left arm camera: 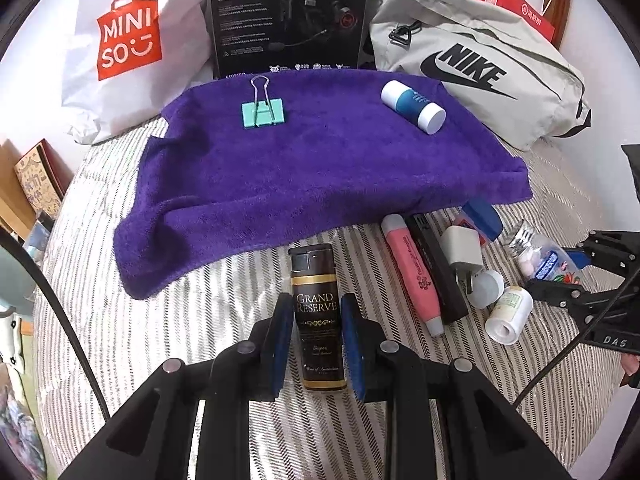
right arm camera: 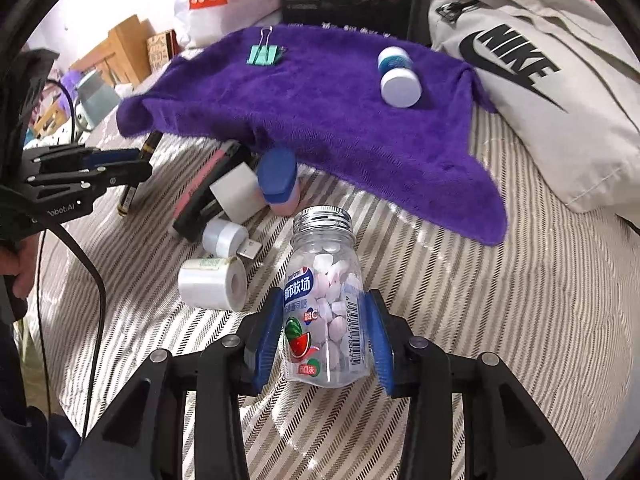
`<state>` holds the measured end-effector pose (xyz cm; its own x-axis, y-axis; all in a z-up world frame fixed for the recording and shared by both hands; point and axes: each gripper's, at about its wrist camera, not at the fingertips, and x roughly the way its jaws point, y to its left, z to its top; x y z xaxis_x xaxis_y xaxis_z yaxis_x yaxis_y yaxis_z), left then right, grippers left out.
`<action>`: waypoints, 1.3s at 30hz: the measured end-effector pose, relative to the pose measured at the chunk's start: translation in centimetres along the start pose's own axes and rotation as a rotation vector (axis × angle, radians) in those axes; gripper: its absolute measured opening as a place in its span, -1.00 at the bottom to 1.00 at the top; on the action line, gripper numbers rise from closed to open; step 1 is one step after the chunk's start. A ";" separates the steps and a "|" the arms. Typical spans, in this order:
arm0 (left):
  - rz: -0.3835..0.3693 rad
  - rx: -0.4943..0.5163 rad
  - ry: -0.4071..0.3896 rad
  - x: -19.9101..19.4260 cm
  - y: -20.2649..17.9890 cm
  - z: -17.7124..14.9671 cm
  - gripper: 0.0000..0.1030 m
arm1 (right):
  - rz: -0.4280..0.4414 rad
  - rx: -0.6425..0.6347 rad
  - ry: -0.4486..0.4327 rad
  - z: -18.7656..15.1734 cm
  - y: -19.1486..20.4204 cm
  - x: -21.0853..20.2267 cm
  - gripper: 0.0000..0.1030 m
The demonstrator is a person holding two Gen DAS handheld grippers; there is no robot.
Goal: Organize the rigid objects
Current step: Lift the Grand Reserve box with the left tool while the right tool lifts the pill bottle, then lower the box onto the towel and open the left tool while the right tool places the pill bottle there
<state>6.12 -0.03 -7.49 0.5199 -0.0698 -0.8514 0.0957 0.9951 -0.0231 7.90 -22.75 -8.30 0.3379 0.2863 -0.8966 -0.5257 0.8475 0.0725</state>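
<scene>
A black and gold "Grand Reserve" lighter point(left arm camera: 318, 320) lies on the striped bedcover, and my left gripper point(left arm camera: 316, 308) is shut on its lower half. In the right wrist view, my right gripper point(right arm camera: 324, 300) is shut on a clear candy bottle point(right arm camera: 324, 280) with a silver threaded neck pointing away. On the purple towel point(left arm camera: 320, 168) rest a mint binder clip point(left arm camera: 264, 112) at the back left and a blue and white bottle point(left arm camera: 412, 106) at the back right. My right gripper point(left arm camera: 576, 270) also shows at the right edge of the left wrist view.
Beside the towel's near edge lie a pink highlighter point(left arm camera: 412, 272), a black bar point(left arm camera: 436, 264), a white charger point(left arm camera: 462, 248), a blue-capped item point(left arm camera: 484, 216), a small white USB plug point(right arm camera: 226, 236) and a white roll point(right arm camera: 212, 288). Behind stand a Miniso bag point(left arm camera: 128, 40), a black box point(left arm camera: 288, 16) and a Nike bag point(left arm camera: 480, 68).
</scene>
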 end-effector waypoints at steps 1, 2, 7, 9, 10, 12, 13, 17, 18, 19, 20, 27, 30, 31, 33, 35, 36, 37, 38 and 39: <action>0.001 -0.001 -0.005 -0.2 0.1 0.1 -0.55 | 0.006 0.000 -0.003 0.0 0.0 -0.2 -0.21; -0.001 -0.002 -0.010 -0.5 0.3 0.1 -0.55 | 0.007 0.000 -0.008 0.1 0.0 -0.4 -0.21; -0.003 -0.016 -0.028 -1.2 0.9 0.7 -0.56 | 0.014 0.009 -0.017 0.9 -0.4 -1.2 -0.20; -0.022 -0.022 -0.032 -1.4 1.1 0.8 -0.56 | 0.010 0.010 -0.028 1.4 -0.4 -1.5 -0.20; -0.026 -0.025 -0.035 -1.5 1.2 0.9 -0.56 | 0.015 0.009 -0.028 1.6 -0.5 -1.6 -0.20; -0.022 -0.029 -0.035 -1.5 1.4 1.0 -0.56 | 0.019 0.012 -0.038 2.2 -0.5 -1.8 -0.20; -0.026 -0.031 -0.033 -1.4 1.6 1.0 -0.56 | 0.020 0.010 -0.039 2.3 -0.5 -1.9 -0.20; -0.041 -0.046 -0.031 -1.2 1.9 1.0 -0.56 | 0.031 0.004 -0.048 3.2 -0.2 -2.0 -0.20; -0.041 -0.047 -0.031 -1.2 2.0 1.1 -0.56 | 0.038 0.005 -0.050 3.4 -0.2 -1.9 -0.20; -0.040 -0.048 -0.031 -1.2 2.0 1.1 -0.56 | 0.043 0.006 -0.050 3.5 -0.3 -1.9 -0.20; -0.040 -0.047 -0.031 -1.2 2.1 1.1 -0.56 | 0.045 0.005 -0.054 3.8 -0.2 -1.9 -0.20; -0.054 -0.063 -0.027 -0.7 2.5 1.7 -0.56 | 0.053 0.018 -0.070 5.2 -0.6 -1.8 -0.20; -0.060 -0.064 -0.017 0.2 2.5 2.0 -0.56 | 0.062 0.016 -0.066 5.2 -0.5 -1.6 -0.20; -0.061 -0.062 -0.005 0.8 2.3 2.0 -0.56 | 0.059 0.018 -0.065 5.2 -0.5 -1.5 -0.20; -0.056 -0.053 0.013 1.8 2.1 2.0 -0.56 | 0.065 0.017 -0.060 5.0 -0.5 -1.4 -0.20; -0.045 -0.041 0.026 2.4 1.7 1.9 -0.56 | 0.061 0.016 -0.057 4.8 -0.5 -1.4 -0.20; -0.045 -0.037 0.030 2.7 1.6 1.8 -0.56 | 0.059 0.018 -0.057 4.7 -0.5 -1.4 -0.20; -0.047 -0.036 0.032 2.8 1.5 1.8 -0.56 | 0.061 0.019 -0.056 4.6 -0.5 -1.4 -0.20; -0.044 -0.035 0.030 2.9 1.4 1.8 -0.56 | 0.059 0.022 -0.053 4.6 -0.6 -1.4 -0.20; -0.043 -0.034 0.029 2.9 1.4 1.8 -0.55 | 0.054 0.022 -0.050 4.5 -0.6 -1.4 -0.20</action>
<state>9.31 1.00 -9.09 0.4908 -0.1106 -0.8642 0.0880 0.9931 -0.0771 11.31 -21.65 -5.13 0.3485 0.3538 -0.8679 -0.5269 0.8398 0.1308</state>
